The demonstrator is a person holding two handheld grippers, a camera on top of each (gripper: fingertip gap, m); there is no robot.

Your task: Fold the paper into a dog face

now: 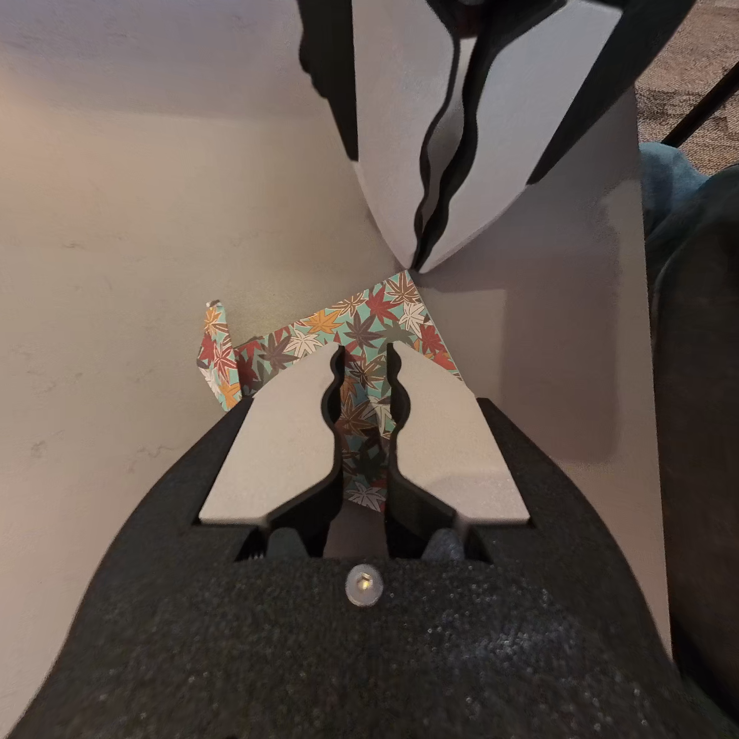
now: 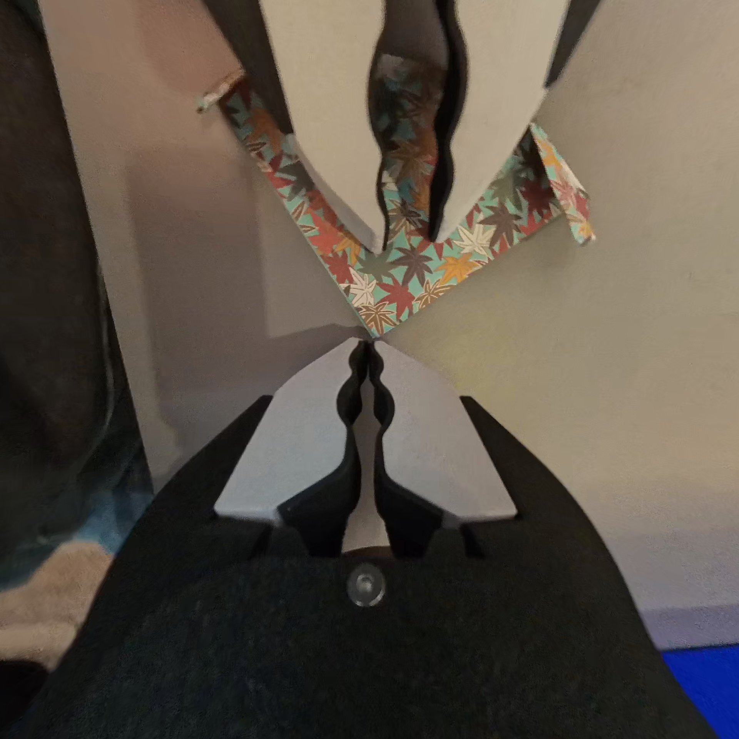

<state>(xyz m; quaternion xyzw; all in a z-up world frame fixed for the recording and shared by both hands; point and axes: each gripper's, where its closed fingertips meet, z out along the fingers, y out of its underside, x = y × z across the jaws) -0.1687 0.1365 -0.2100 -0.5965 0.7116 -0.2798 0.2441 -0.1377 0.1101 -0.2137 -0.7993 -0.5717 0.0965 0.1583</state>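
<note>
The leaf-patterned paper [image 1: 360,320] lies folded on the white table [image 1: 120,240], with one pointed corner toward my right gripper. A folded flap [image 1: 216,344] stands up at its left end. My left gripper [image 1: 366,348] is slightly open, and its fingers rest flat on top of the paper. My right gripper [image 1: 416,266] comes in from the far side. It is shut, with its tips pinched at the very tip of the paper's corner [image 2: 376,320]. In the right wrist view my right gripper [image 2: 367,342] meets that corner. My left gripper [image 2: 408,238] lies on the paper beyond it.
The table edge [image 1: 640,280] runs down the right side of the left wrist view. Beyond it are dark clothing and teal fabric [image 1: 672,192] and grey carpet [image 1: 704,60]. In the right wrist view dark clothing [image 2: 60,240] fills the left side and a blue surface [image 2: 712,688] shows at the bottom right. The grippers' ends are close to 5 centimetres from one another. The folded flap [image 1: 216,344] sits 5 centimetres or so from the ends of my left fingers.
</note>
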